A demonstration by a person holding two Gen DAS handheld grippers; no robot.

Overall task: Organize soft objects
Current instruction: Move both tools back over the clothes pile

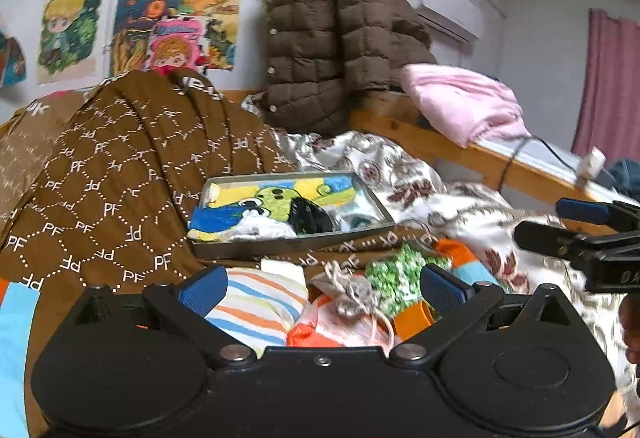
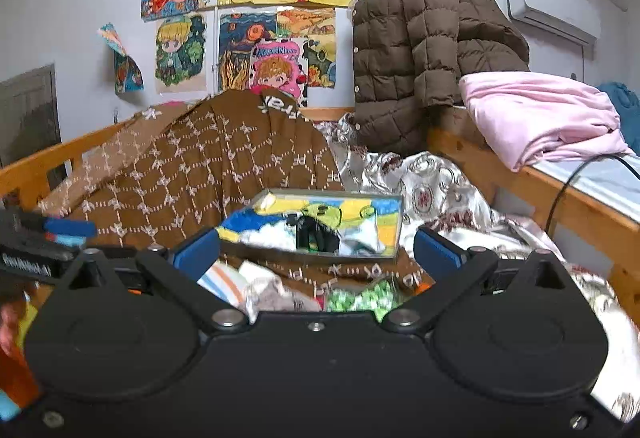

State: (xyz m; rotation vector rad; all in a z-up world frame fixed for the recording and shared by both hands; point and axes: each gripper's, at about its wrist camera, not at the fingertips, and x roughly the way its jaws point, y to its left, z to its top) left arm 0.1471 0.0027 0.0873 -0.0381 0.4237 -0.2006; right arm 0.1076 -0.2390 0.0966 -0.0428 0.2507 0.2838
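Observation:
A shallow grey box lies on the bed with several bright soft items in it: yellow, blue, green and black. In front of it is a loose pile: a striped sock, a grey drawstring pouch and a green patterned piece. My left gripper hovers open over this pile, with nothing pressed between its blue pads. My right gripper is also open and empty, pointing at the box, with the sock and the green piece below it. Each gripper shows at the edge of the other's view.
A brown quilt printed "PF" is heaped to the left of the box. Silvery patterned fabric spreads to the right. A brown puffer jacket hangs behind. A pink blanket and a cable lie on the wooden bed rail.

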